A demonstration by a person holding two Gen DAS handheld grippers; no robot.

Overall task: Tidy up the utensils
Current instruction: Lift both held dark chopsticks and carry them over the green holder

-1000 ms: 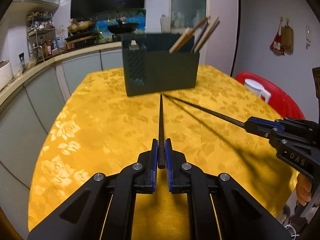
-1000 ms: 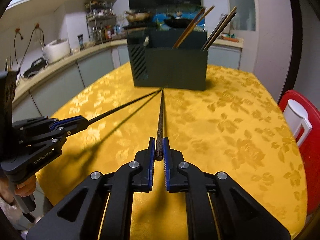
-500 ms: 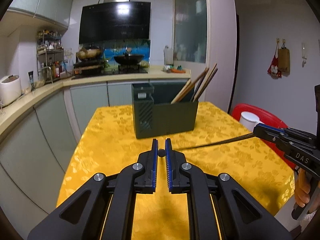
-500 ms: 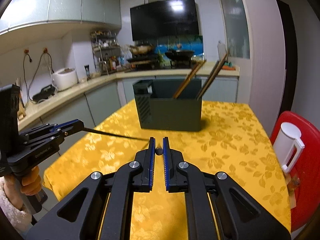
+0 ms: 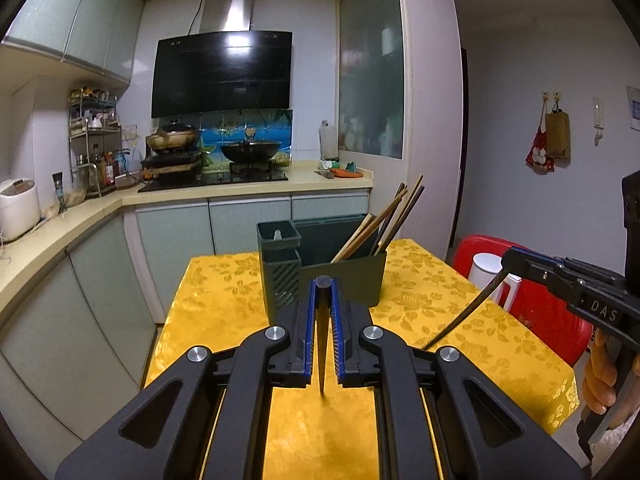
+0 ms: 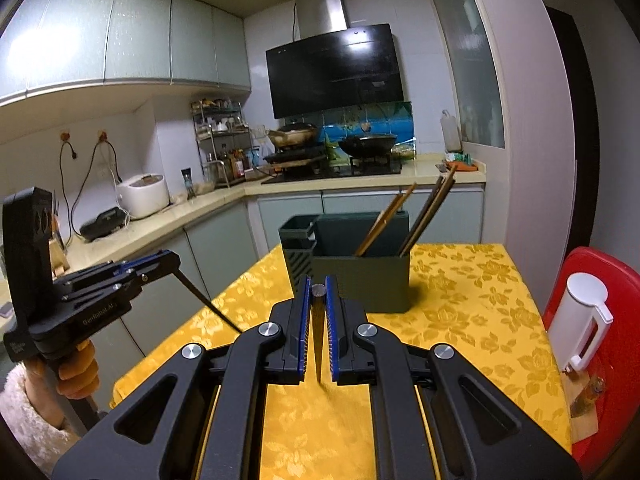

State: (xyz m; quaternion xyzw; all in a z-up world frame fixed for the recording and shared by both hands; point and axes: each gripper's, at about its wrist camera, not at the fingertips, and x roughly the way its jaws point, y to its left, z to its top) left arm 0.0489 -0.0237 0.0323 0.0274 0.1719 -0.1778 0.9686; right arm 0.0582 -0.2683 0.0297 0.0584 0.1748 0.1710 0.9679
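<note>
While both chopsticks are hanging tip-down, here is how it is looking.
Left gripper: pinching the thick end of a dark chopstick, tip pointing down over the yellow table.
Right gripper: clamping its own chopstick likewise, probably readying a drop.
Holder: waiting ahead mid-table, wooden chopsticks leaning inside.
Pose: both grippers tilting slightly down, side by side.
</note>
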